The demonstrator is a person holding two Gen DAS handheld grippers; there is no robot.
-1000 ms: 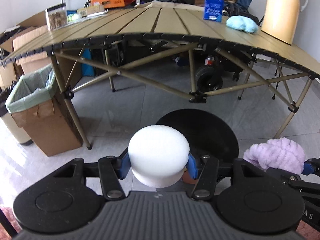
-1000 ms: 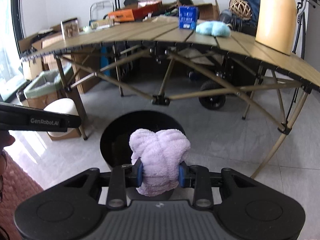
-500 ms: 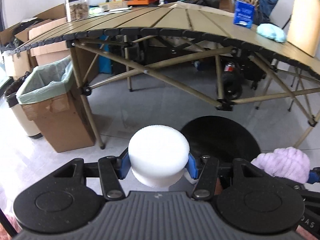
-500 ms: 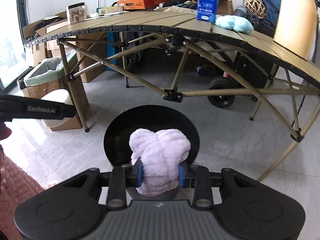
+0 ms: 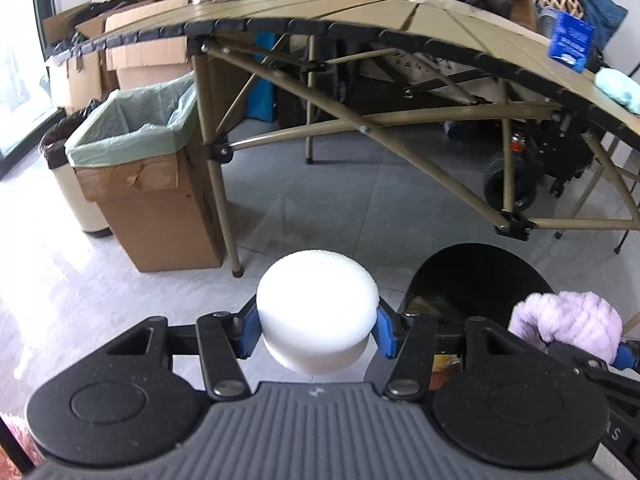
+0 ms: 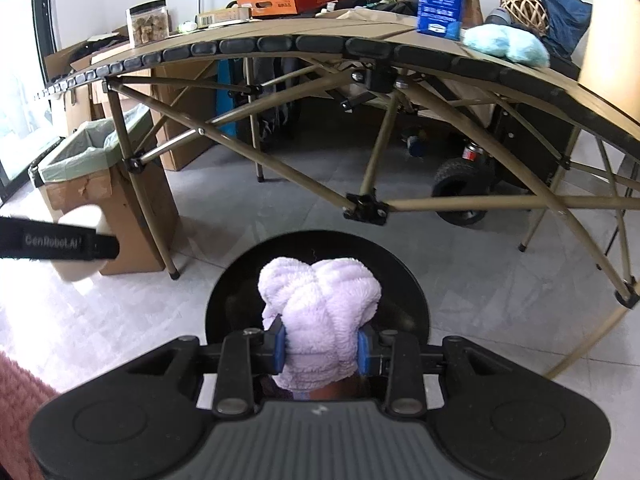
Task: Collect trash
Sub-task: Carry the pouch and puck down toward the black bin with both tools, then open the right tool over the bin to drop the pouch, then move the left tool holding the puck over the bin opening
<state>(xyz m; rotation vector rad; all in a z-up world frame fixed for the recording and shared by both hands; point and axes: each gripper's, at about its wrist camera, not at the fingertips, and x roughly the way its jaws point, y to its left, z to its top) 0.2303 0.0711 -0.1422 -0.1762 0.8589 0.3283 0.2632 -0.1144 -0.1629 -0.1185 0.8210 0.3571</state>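
Observation:
My left gripper (image 5: 318, 330) is shut on a round white foam puck (image 5: 317, 312), held above the grey floor to the left of a round black bin (image 5: 480, 276). My right gripper (image 6: 320, 346) is shut on a fluffy lilac cloth (image 6: 318, 308), which hangs directly over the black bin (image 6: 248, 280); something brownish lies inside the bin. In the left wrist view the lilac cloth (image 5: 568, 320) shows at the right edge. In the right wrist view the left gripper's black body (image 6: 56, 242) crosses the left edge, the white puck (image 6: 82, 218) blurred behind it.
A folding slatted table (image 5: 360, 12) spans the room, with a blue carton (image 6: 438, 4), a pale blue cloth (image 6: 504, 46), an orange box and a jar on top. A cardboard box with a green liner (image 5: 136, 120) stands by the table's left leg. A wheeled cart sits under the table.
Both grippers have shifted left and a little down with their loads. The lined cardboard box has grown nearer in the left wrist view; the black bin has slid right there.

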